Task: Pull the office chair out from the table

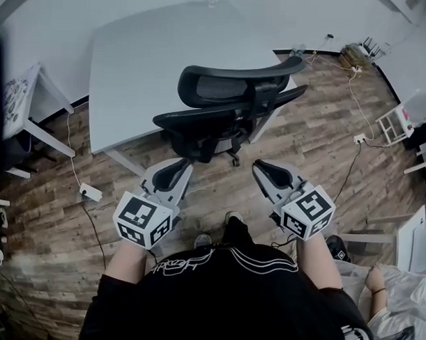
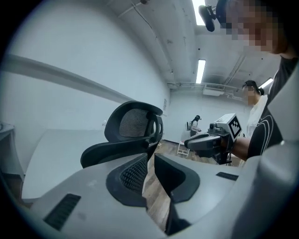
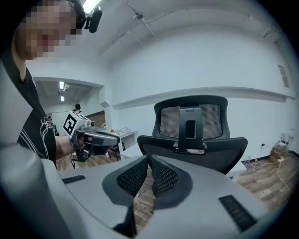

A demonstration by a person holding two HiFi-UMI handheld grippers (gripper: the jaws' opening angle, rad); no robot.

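Note:
A black office chair (image 1: 229, 107) with a mesh back and headrest stands at the near edge of the grey table (image 1: 147, 52), its back toward me. Both grippers hover just short of the chair's back, apart from it and holding nothing. My left gripper (image 1: 184, 165) points at the seat's left rear, its jaws a crack apart. My right gripper (image 1: 258, 166) is shut and points at the right rear. In the left gripper view, the left gripper (image 2: 152, 158) shows a narrow gap before the chair (image 2: 133, 126). The right gripper (image 3: 149, 159), tips meeting, faces the chair's back (image 3: 189, 123).
A power strip (image 1: 91, 192) and its cable lie on the wood floor at left, beside a white side table (image 1: 34, 104). Another socket block (image 1: 359, 139) with cables lies at right, near a small white rack (image 1: 394, 125). My feet (image 1: 218, 229) are right behind the grippers.

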